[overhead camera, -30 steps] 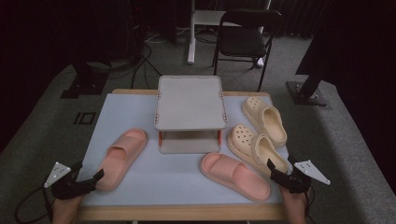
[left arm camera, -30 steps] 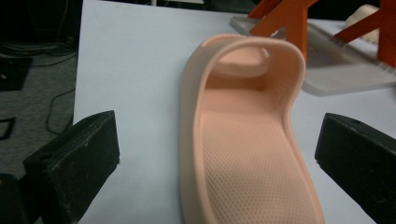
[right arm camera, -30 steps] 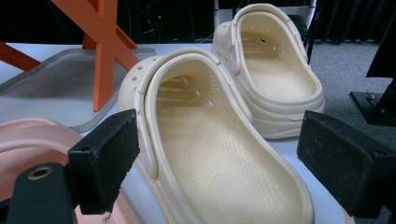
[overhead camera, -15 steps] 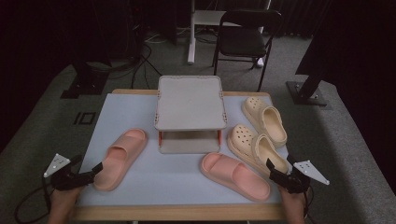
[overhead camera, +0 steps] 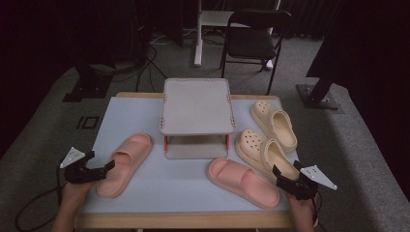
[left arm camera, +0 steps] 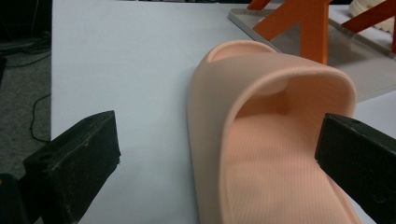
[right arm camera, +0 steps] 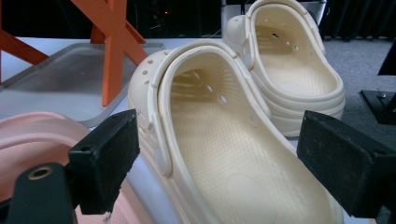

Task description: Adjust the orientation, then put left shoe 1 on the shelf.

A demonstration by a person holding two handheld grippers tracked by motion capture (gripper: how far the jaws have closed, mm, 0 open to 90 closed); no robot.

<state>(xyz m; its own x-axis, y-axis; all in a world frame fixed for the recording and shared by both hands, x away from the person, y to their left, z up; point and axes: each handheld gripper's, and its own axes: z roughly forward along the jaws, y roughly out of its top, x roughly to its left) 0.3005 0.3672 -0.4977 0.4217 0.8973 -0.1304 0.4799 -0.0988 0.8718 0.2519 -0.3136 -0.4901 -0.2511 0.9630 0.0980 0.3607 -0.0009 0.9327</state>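
Left gripper [overhead camera: 99, 166] is standing wide open at the table's [overhead camera: 179, 191] 8 o'clock, its jaws straddling the heel edge of the pink slide [overhead camera: 124, 163]. Right gripper [overhead camera: 285, 178] is gaping wide at 4 o'clock around the near cream clog's [overhead camera: 266, 154] heel.

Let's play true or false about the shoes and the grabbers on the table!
1. The left gripper is open at the heel of a pink slide. True.
2. The right gripper is squeezing a clog. False: its jaws stand open around the heel of the near cream clog.
3. Shoes sit on top of the grey rack. False: its top is bare.
4. Two cream clogs lie right of the rack. True.
5. All four shoes are pink. False: two are pink, two cream.
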